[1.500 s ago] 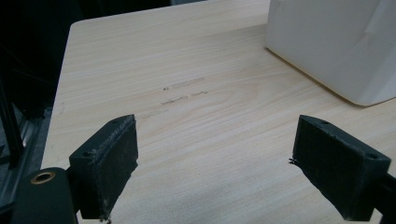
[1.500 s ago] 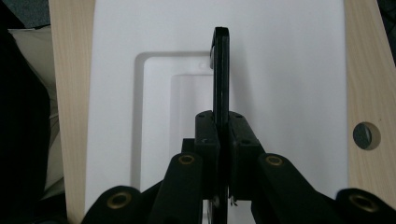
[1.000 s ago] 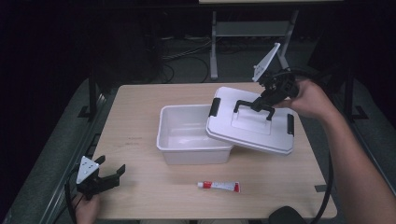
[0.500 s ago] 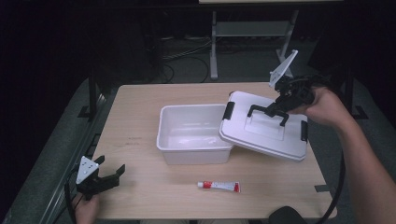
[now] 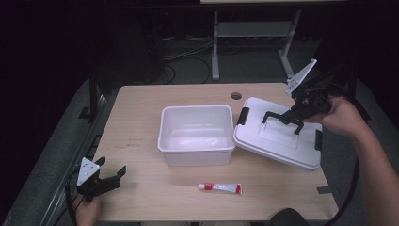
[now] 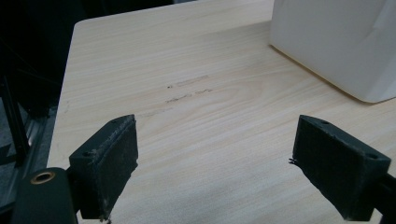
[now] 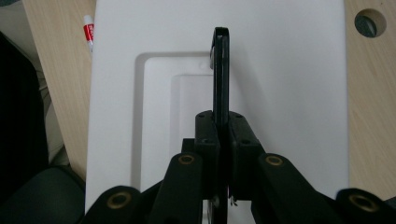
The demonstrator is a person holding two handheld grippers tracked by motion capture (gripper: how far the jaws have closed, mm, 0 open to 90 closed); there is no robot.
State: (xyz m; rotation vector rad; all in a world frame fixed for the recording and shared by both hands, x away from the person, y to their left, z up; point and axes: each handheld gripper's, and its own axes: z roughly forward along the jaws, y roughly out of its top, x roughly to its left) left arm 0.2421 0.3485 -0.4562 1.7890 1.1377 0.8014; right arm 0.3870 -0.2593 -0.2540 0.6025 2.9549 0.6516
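- The right gripper (image 5: 288,116) pinches the black plastic carry handle (image 7: 220,70) of a white rectangular plastic lid (image 5: 277,139), jaws pressed onto it from both sides.
- The lid hangs tilted at the right of the light wooden table (image 5: 141,117), its left edge just beside the open white rectangular plastic box (image 5: 196,134).
- The left gripper (image 5: 104,181) rests at the table's near left corner, its jaws spread wide with nothing between them.
- A small white tube with red ends (image 5: 220,188) lies flat near the front edge, in front of the box; its printing is too small to read.
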